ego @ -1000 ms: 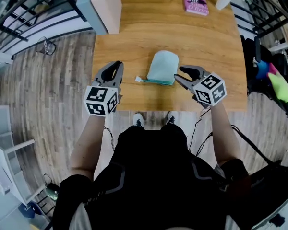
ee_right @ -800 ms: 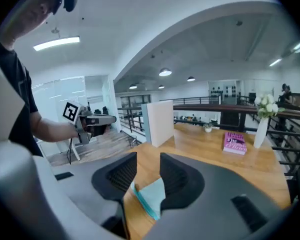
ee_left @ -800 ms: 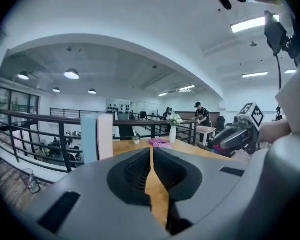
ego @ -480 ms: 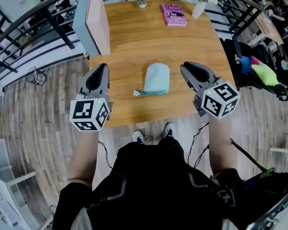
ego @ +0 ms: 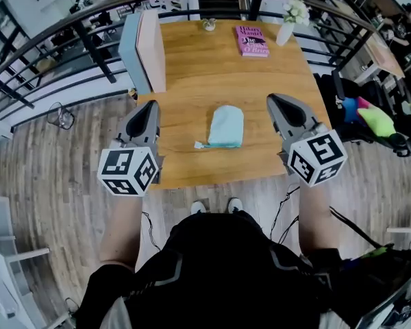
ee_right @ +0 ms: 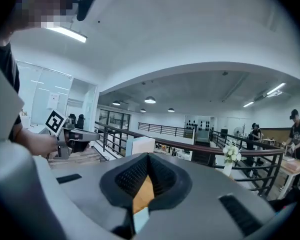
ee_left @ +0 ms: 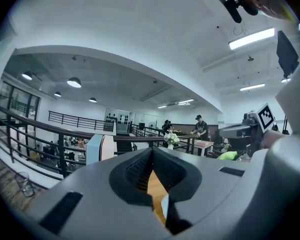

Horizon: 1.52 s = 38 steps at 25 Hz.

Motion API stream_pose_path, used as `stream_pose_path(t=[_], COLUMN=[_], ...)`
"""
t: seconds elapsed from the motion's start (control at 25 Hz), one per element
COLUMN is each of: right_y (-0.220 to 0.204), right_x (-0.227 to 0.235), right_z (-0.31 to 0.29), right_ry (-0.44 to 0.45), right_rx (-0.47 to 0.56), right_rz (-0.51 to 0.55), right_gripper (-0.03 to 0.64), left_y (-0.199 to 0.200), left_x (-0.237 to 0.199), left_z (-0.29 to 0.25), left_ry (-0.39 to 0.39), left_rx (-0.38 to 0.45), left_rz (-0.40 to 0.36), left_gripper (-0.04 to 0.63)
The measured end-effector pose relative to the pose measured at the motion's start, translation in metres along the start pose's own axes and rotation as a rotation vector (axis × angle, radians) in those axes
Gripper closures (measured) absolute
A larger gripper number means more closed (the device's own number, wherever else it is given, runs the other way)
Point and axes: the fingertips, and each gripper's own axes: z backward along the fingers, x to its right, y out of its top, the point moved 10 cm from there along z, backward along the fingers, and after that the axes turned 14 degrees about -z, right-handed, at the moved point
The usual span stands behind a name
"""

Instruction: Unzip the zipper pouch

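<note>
A light teal zipper pouch [ego: 227, 126] lies flat on the wooden table [ego: 192, 81], its zipper edge and small pull tab [ego: 199, 144] towards the near edge. My left gripper [ego: 151, 105] is held in the air to the pouch's left, shut and empty. My right gripper [ego: 275, 100] is up at the pouch's right; its jaws have just been closing, with nothing between them, and now stand shut. Neither touches the pouch. In the left gripper view the left gripper [ee_left: 152, 153] points out level over the room, as does the right gripper [ee_right: 149, 157] in the right gripper view.
At the table's far side lie a pink book [ego: 253, 41], a white vase of flowers [ego: 288, 20] and a small ornament [ego: 207, 25]. An upright blue-and-pink box [ego: 145, 46] stands far left. A black railing [ego: 68, 26] runs behind. Bags [ego: 373, 118] sit on the right.
Both grippers have risen from beside the pouch to well above the table. The right jaws went from open to shut. The pouch has not moved.
</note>
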Motion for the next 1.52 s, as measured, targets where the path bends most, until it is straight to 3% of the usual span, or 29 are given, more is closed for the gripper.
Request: stream_pose_path(t=[0.2, 0.32, 0.68, 1.52], right_y=[0.014, 0.021, 0.023, 0.024], right_x=[-0.002, -0.002, 0.017, 0.046], right_z=[0.008, 0.014, 0.014, 0.028], right_ry=[0.006, 0.002, 0.015, 0.028], right_rx=[0.048, 0.064, 0.093, 0.124], right_rz=[-0.001, 0.021, 0.014, -0.012], right_gripper=[0.608, 0.609, 0.609, 0.607], left_y=[0.016, 0.022, 0.034, 0.044], left_x=[0.003, 0.005, 0.028, 0.058], left_z=[0.012, 0.018, 0.004, -0.007], left_ry=[0.062, 0.090, 0.109, 0.156], left_rx=[0.021, 0.038, 0.029, -0.001], left_rz=[-0.043, -0.026, -0.101, -0.118], left_gripper=[0.566, 0.566, 0.566, 0.566])
